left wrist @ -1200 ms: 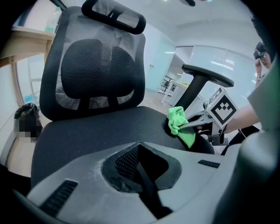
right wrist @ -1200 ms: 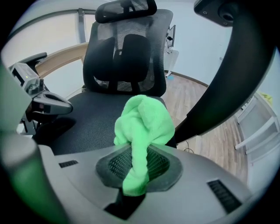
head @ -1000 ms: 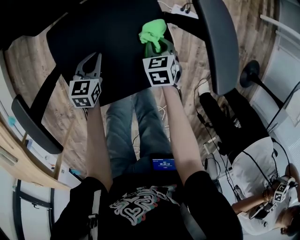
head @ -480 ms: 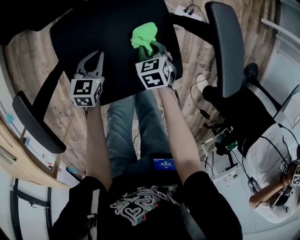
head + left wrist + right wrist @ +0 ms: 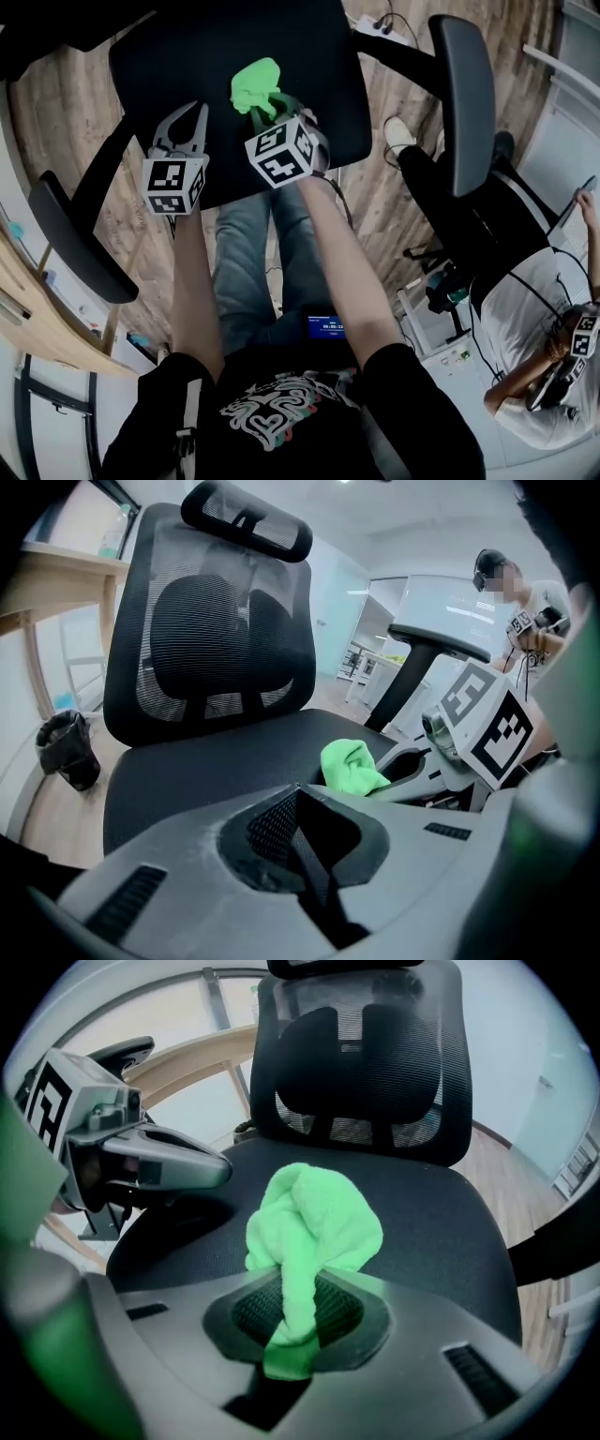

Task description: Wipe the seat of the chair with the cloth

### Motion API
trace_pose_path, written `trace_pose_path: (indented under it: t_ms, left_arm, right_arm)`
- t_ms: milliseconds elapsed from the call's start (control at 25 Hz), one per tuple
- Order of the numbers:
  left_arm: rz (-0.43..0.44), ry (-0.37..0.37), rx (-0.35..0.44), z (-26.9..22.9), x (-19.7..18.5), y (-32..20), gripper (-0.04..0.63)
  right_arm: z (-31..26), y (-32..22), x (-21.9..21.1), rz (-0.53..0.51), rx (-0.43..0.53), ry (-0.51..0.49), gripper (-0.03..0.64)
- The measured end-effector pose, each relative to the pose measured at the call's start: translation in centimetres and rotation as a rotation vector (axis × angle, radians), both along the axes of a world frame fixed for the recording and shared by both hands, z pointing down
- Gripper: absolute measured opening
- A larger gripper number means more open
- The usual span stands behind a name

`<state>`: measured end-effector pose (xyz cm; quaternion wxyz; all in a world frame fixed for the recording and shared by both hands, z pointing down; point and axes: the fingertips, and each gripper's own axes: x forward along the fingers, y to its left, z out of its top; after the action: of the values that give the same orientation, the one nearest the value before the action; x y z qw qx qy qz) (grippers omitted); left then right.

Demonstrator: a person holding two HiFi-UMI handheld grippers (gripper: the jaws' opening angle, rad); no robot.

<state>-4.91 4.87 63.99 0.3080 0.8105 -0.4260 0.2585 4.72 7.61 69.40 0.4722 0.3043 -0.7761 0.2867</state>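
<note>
A bunched bright green cloth (image 5: pixel 255 86) rests on the black mesh chair seat (image 5: pixel 187 66), pinched in my right gripper (image 5: pixel 265 105), which is shut on it. In the right gripper view the cloth (image 5: pixel 314 1232) bulges out past the closed jaws over the seat (image 5: pixel 441 1232). My left gripper (image 5: pixel 184 122) hovers over the seat's near-left part, jaws shut with nothing between them. From the left gripper view the cloth (image 5: pixel 352 766) lies to the right on the seat (image 5: pixel 206 761), with the right gripper (image 5: pixel 398 775) behind it.
The chair's armrests (image 5: pixel 70 239) (image 5: pixel 464 98) flank the seat; its mesh backrest (image 5: pixel 361 1063) and headrest (image 5: pixel 248 522) rise at the far side. Wood floor (image 5: pixel 375 197) surrounds it. Another person (image 5: pixel 539 366) sits at the right with cables (image 5: pixel 412 234) and equipment nearby. A wooden desk (image 5: pixel 28 319) stands left.
My right gripper has dragged the green cloth leftward across the seat, from near its right edge toward the middle. The left gripper has stayed where it was.
</note>
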Motion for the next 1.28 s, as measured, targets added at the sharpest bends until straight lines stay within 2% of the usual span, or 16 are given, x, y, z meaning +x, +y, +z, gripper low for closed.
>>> trace_pose_path:
  t_ms: [200,400,560,880,1040,1280]
  left_arm:
    - [-0.008,0.002,-0.003,-0.1,-0.7,0.6,0.000]
    - [0.045,-0.021,0.018,-0.3,-0.8,0.9,0.000]
    - [0.022,-0.012,0.008,0.0,-1.3,1.3,0.000]
    - [0.002,-0.011,0.004,0.4,-2.6,1.3,0.000]
    - [0.003,-0.009,0.009,-0.3,-2.3,1.2,0.000]
    - [-0.013,-0.019,0.011,-1.4,-2.1,0.9,0.000]
  right_arm:
    - [-0.1,1.3,-2.8,-0.055,-0.021,-0.018,0.063]
    - [-0.1,2.8,-6.4,-0.119,-0.041,-0.065,0.063]
    - [0.1,3.4,-7.8,-0.155,-0.039,-0.058,0.063]
    - [0.5,3.4,-8.4,-0.159,-0.050,-0.060,0.063]
    - [-0.6,3.0,-7.8,-0.148,-0.019,-0.061,0.063]
    - [-2.7,1.4,-5.8,-0.077,0.008,-0.087,0.063]
